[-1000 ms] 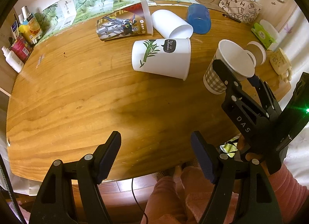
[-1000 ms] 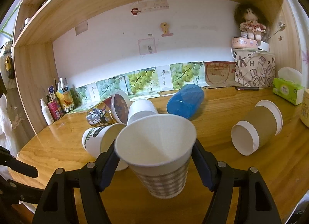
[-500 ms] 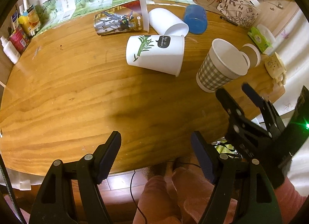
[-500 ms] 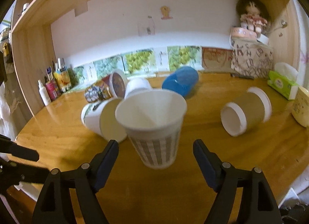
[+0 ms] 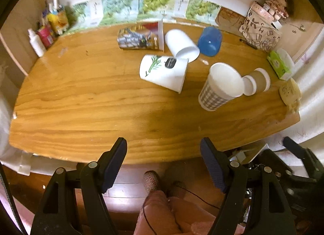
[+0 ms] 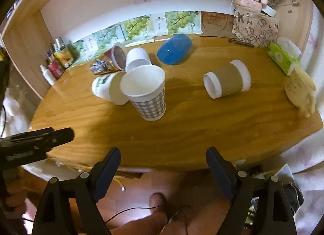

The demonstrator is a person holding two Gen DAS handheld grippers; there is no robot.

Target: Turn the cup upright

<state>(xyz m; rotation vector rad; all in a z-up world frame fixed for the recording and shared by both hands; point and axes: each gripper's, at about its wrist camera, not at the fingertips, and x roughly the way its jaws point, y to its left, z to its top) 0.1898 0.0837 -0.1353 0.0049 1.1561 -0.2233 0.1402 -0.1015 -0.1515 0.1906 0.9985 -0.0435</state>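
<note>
A grey checked paper cup [image 5: 219,88] [image 6: 146,93] stands upright on the wooden table [image 5: 91,101] [image 6: 192,125], mouth up. My right gripper [image 6: 163,168] is open and empty, drawn back past the table's front edge, well short of the cup. My left gripper [image 5: 163,158] is open and empty, also held back at the front edge. The right gripper [image 5: 293,154] shows low at the right of the left wrist view. The left gripper [image 6: 36,139] shows at the left of the right wrist view.
Several cups lie on their sides: a white bamboo-print cup [image 5: 164,72] [image 6: 107,88], a plain white cup [image 5: 181,44], a blue cup [image 5: 209,41] [image 6: 175,51], a printed cup [image 5: 141,38], a brown-sleeved cup [image 5: 257,81] [image 6: 227,82]. Bottles [image 5: 46,34] stand far left; a tissue pack [image 6: 283,57] right.
My right gripper has opened and let go of the checked cup, leaving it upright on the table. Both grippers have pulled back off the table towards the front edge.
</note>
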